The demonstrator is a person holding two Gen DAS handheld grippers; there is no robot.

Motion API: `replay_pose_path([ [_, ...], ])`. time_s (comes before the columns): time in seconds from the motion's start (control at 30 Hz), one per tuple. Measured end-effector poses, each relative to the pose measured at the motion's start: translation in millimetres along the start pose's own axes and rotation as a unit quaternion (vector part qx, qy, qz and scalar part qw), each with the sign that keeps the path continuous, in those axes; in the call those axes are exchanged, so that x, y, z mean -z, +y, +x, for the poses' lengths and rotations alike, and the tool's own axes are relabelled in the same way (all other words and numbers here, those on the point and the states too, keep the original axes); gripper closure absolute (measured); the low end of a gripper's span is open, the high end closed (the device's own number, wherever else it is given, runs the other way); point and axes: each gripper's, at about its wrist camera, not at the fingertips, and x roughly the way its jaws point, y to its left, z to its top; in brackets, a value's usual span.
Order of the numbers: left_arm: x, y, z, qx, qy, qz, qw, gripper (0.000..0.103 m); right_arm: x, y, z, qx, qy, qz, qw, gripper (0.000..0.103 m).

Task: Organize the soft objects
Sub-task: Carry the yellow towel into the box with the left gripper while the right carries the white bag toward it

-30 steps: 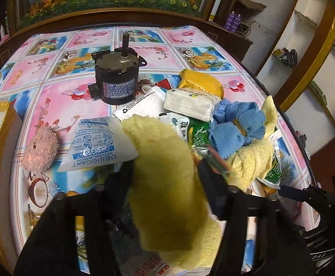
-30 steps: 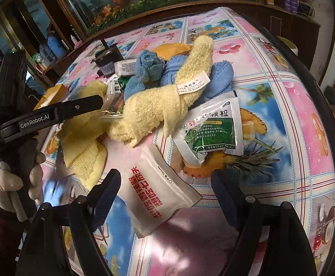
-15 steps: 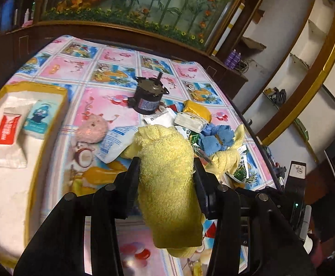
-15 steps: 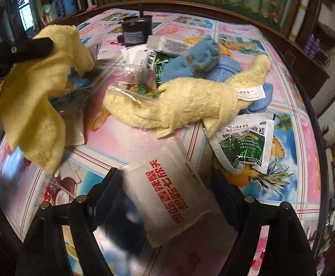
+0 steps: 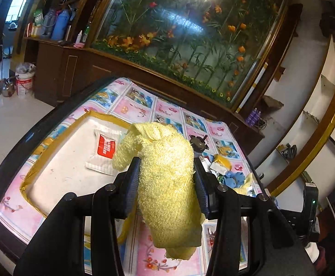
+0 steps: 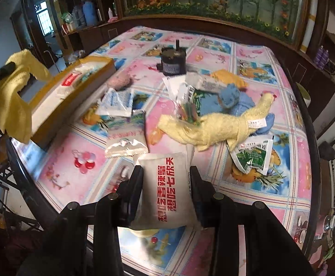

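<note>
Here, the left gripper (image 5: 167, 181) clamps a yellow towel (image 5: 167, 174) at mid-length, its limp ends drooping above and below the fingers, with the gold-rimmed tray (image 5: 52, 138) lying ahead and to its left, a red-and-white packet (image 5: 105, 148) already inside. The right gripper (image 6: 166, 187) pinches a white sachet (image 6: 167, 191) by its sides, lifted clear of the tablecloth (image 6: 75, 161); ahead of it sprawl a second yellow towel (image 6: 213, 128), blue cloth (image 6: 231, 99) and a motor (image 6: 173, 63). Both loads look light and soft; the towel likely needs a bunched middle grip, the slick sachet a firm squeeze across its width.
</note>
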Motion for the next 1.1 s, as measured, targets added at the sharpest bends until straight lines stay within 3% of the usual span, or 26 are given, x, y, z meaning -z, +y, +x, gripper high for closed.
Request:
replay_pose_path([
  [0.3, 2, 4, -21, 0.004, -0.022, -0.003, 0.9997, 0.059, -38, 36, -29, -0.080, -0.078, -0.011, 0.994, 0.063],
  [0.53, 3, 12, -19, -0.002, -0.023, -0.014, 0.9996, 0.059, -47, 75, -13, -0.133, -0.071, -0.049, 0.987, 0.063],
  [0.8, 2, 27, -9, -0.006, -0.013, -0.031, 0.9994, 0.059, -49, 86, 8, -0.164, -0.059, -0.047, 0.983, 0.063],
  [1.1, -4, 70, 14, -0.066, 0.021, -0.031, 0.9972, 0.059, -70, 97, 16, -0.190, -0.077, -0.025, 0.978, 0.062],
])
